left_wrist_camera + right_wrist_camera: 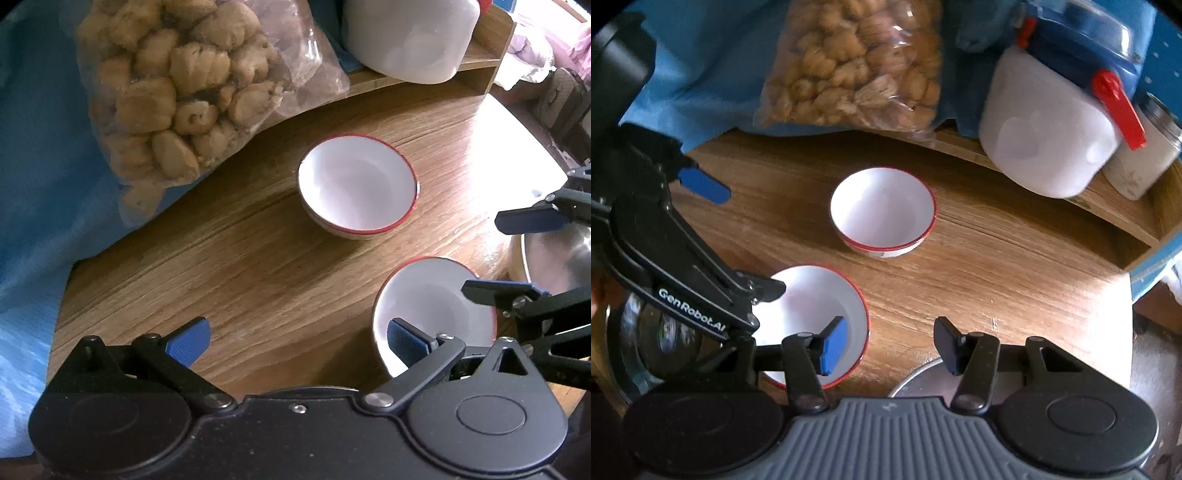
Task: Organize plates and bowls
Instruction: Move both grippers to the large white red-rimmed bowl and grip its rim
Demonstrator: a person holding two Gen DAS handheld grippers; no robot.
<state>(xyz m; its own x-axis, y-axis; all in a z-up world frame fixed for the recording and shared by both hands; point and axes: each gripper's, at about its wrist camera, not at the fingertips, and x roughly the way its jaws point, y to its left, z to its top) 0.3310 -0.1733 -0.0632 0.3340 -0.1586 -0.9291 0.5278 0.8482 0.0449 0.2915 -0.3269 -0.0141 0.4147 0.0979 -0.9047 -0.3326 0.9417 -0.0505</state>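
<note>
Rim of near bowl (812,295) sits between spread fingers of right hand-held gripper (890,345), untouched.

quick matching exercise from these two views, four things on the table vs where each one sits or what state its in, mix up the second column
Things:
1. far bowl
2. near bowl
3. bag of snacks
4. white container

Places or states:
A. on the raised wooden ledge at the back, with a blue lid and red clasp
B. one blue-padded finger of the right gripper over its inside
C. clear plastic, lying against the blue cloth
D. alone in the middle of the wooden table, nothing touching it

Pairs: 1-D, 2-B, 3-C, 4-A
</note>
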